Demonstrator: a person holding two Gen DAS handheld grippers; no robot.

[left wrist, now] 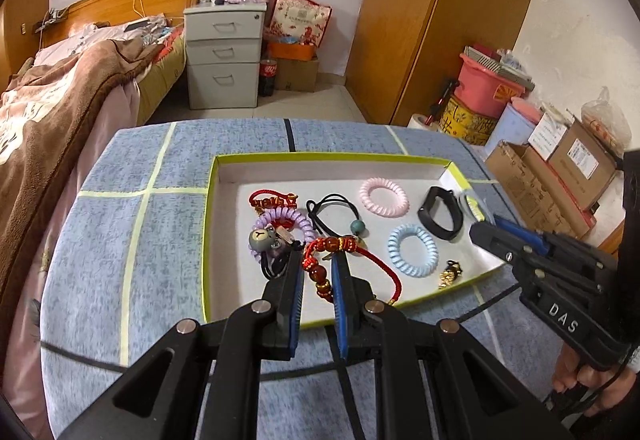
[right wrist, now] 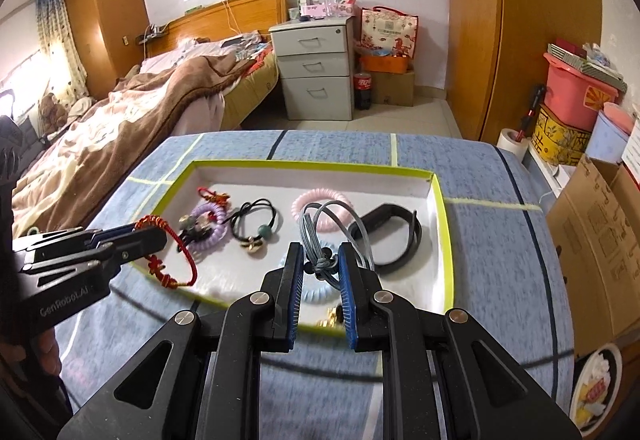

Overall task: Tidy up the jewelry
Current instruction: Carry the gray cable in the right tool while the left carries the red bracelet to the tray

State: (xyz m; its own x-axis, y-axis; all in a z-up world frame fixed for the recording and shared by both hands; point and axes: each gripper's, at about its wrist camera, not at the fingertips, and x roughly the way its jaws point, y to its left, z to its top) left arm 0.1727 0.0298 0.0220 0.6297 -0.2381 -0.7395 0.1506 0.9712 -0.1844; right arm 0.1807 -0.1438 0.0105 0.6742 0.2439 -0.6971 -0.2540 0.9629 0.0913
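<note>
A shallow white tray with a yellow-green rim [left wrist: 212, 200] [right wrist: 444, 208] lies on a blue checked cloth. My left gripper [left wrist: 316, 260] is shut on a red beaded cord bracelet [left wrist: 320, 272] and holds it over the tray's near edge; the bracelet also hangs from it in the right wrist view [right wrist: 176, 256]. My right gripper [right wrist: 322, 260] is shut on a grey cord hair tie [right wrist: 324, 224] above the tray's right half. In the tray lie a pink coil tie [left wrist: 384, 197], a light blue coil tie [left wrist: 412, 250], a black band [left wrist: 440, 212], a black tie with a teal bead [left wrist: 340, 216], a purple coil tie with a bear charm [left wrist: 276, 228] and a gold charm [left wrist: 450, 274].
The clothed table [left wrist: 120, 240] stands beside a bed [left wrist: 60, 100]. A grey drawer unit [left wrist: 224, 56], a wooden wardrobe [left wrist: 420, 20] and cardboard boxes [left wrist: 552, 168] stand behind and to the right. My right gripper's body [left wrist: 560, 280] reaches the tray's right rim.
</note>
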